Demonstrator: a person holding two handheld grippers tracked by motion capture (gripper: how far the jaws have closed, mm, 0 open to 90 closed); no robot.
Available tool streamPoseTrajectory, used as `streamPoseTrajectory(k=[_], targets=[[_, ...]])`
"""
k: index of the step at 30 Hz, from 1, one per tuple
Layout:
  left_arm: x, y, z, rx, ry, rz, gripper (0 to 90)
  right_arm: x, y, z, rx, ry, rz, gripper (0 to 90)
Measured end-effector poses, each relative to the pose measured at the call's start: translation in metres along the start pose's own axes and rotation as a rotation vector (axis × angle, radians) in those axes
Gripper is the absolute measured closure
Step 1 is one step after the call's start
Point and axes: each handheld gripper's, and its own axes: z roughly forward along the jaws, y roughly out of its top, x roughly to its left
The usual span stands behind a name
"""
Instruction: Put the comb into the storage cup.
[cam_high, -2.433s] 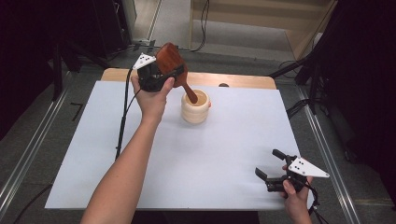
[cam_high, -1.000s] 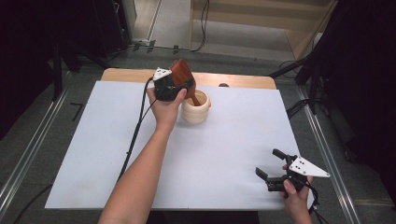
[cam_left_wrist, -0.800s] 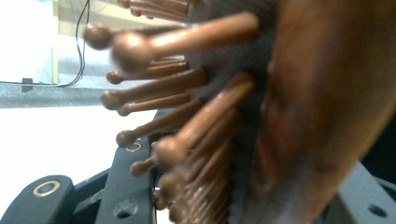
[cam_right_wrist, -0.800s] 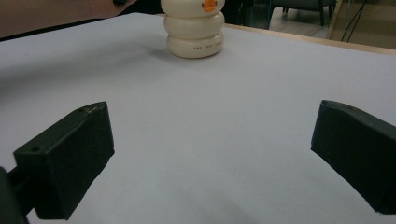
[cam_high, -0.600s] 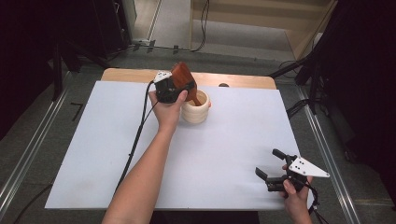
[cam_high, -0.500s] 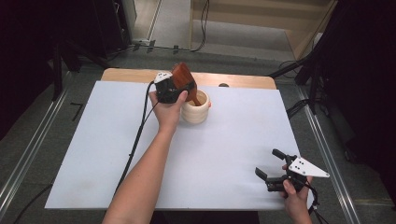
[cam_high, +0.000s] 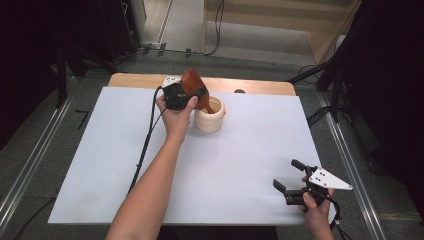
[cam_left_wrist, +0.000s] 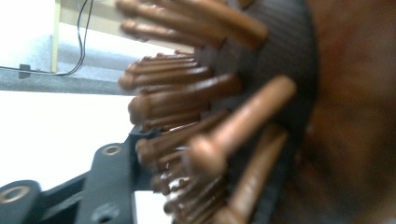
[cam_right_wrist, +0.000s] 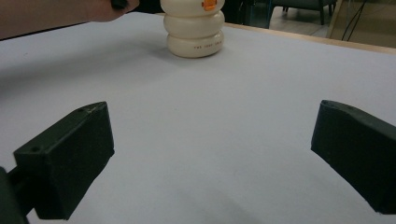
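1. A brown wooden hairbrush is held head-up and tilted over the cream ribbed cup, its handle dipped into the cup's mouth, apparently so that it can be stood there; the cup is placed near the middle of the table's far edge.
2. The brush is clamped at its head by the left gripper; in the left gripper view the wooden bristles are seen pressed beside a black jaw.
3. The right gripper is kept idle near the near right corner of the white table, its jaws spread wide and nothing held.
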Motion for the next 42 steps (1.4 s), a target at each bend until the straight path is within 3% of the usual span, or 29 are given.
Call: streamPoseTrajectory(k=[5, 9, 22, 26, 32, 40, 42], targets=[[0.001, -0.003, 0.001, 0.032, -0.005, 0.03, 14.2, 0.0, 0.0, 0.0, 0.0, 0.001, -0.002, 0.0], [0.001, -0.003, 0.001, 0.042, 0.004, 0.046, 9.2, 0.0, 0.0, 0.0, 0.0, 0.001, 0.0, 0.0], [0.003, -0.007, -0.006, 0.081, 0.016, 0.055, 8.6, -0.001, 0.0, 0.0, -0.002, 0.004, -0.003, 0.0], [0.001, -0.008, -0.01, 0.08, 0.031, 0.077, 3.4, -0.001, 0.0, 0.0, -0.002, 0.004, -0.002, 0.0], [0.003, -0.012, -0.017, 0.078, 0.032, 0.077, 2.2, -0.001, 0.0, 0.0, -0.002, 0.004, 0.001, 0.0], [0.004, -0.016, -0.028, 0.077, 0.036, 0.11, 0.0, -0.001, 0.0, 0.0, 0.001, 0.0, -0.003, 0.0], [0.002, -0.018, -0.032, 0.079, 0.044, 0.134, 0.0, -0.001, 0.0, 0.0, 0.001, 0.0, -0.002, 0.0]])
